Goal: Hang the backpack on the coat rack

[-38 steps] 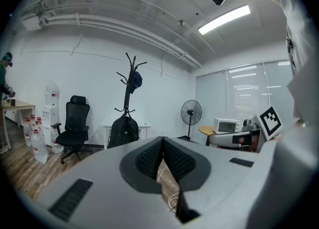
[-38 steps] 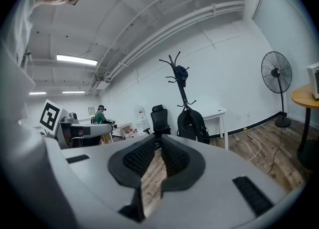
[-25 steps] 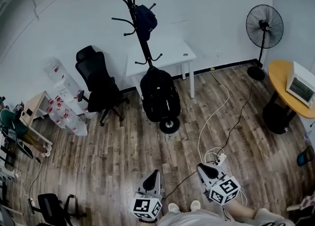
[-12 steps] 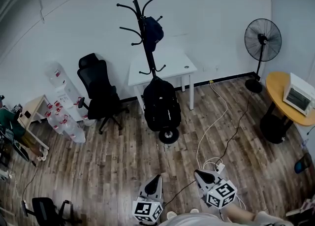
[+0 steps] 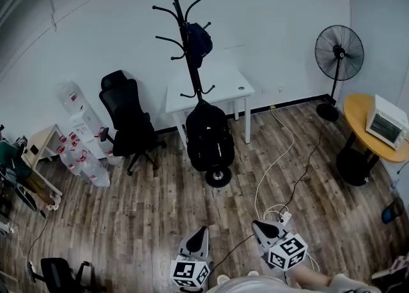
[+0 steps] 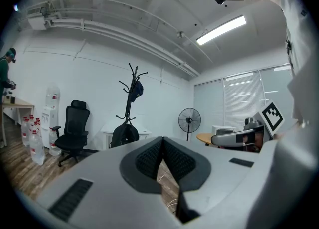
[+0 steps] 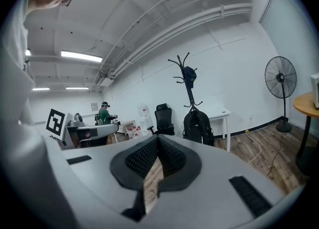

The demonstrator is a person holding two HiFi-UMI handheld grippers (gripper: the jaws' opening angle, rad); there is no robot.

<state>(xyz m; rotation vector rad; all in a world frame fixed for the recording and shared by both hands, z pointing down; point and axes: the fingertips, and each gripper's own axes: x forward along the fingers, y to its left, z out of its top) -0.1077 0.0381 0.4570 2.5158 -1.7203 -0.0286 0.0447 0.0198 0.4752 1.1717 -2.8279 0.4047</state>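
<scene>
Head view has the black backpack [image 5: 209,135] hanging low on the coat rack [image 5: 181,23], looks like off one of the bottom hooks, its bottom close to the round base and right in front of the white table [image 5: 238,85]. There's a dark thing [image 5: 199,39] up on a top hook, maybe a cap or small bag, hard to tell. Left gripper [image 5: 202,230] and right gripper [image 5: 258,225] sit down by the person's feet, well apart from the rack. Both have their jaws pressed together on nothing.
</scene>
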